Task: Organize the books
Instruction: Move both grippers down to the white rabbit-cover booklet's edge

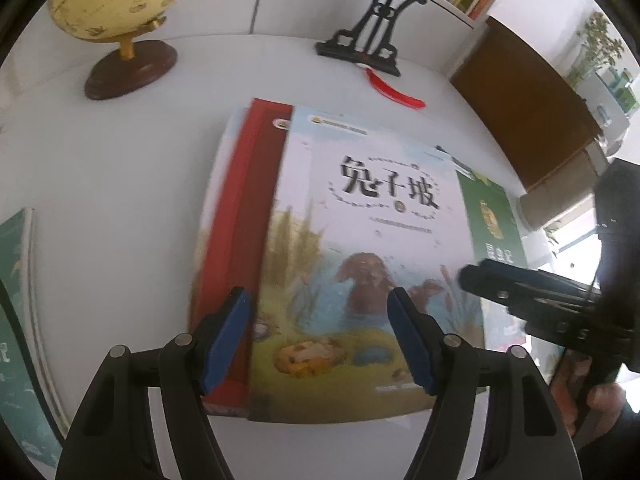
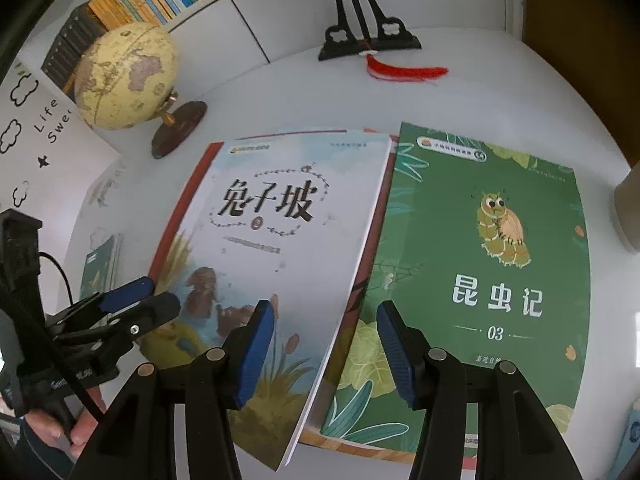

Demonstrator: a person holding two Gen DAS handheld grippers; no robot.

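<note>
Top book (image 2: 280, 240): pale blue/white cover w/ black title, brown rabbits, reeds, mid-frame. Book under it (image 1: 248, 216): red. Right book (image 2: 492, 264): green leaf pattern, yellow-green caterpillar, white title. Globe (image 2: 124, 80), upper left: cream-yellow w/ tan landmasses, dark brown base. Tassel (image 2: 404, 71), upper centre: red. Stand (image 2: 360, 36): black. Desk (image 1: 120, 168): white. Gripper pads (image 2: 256, 356): blue.

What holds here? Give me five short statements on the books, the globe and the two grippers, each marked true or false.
1. The rabbit book lies on top of the pile. True.
2. The green insect book is standing upright. False: it lies flat, cover up.
3. The left gripper is shut on a book. False: it is open, holding nothing.
4. The globe stands beyond the books. True.
5. The right gripper is shut. False: it is open.
</note>
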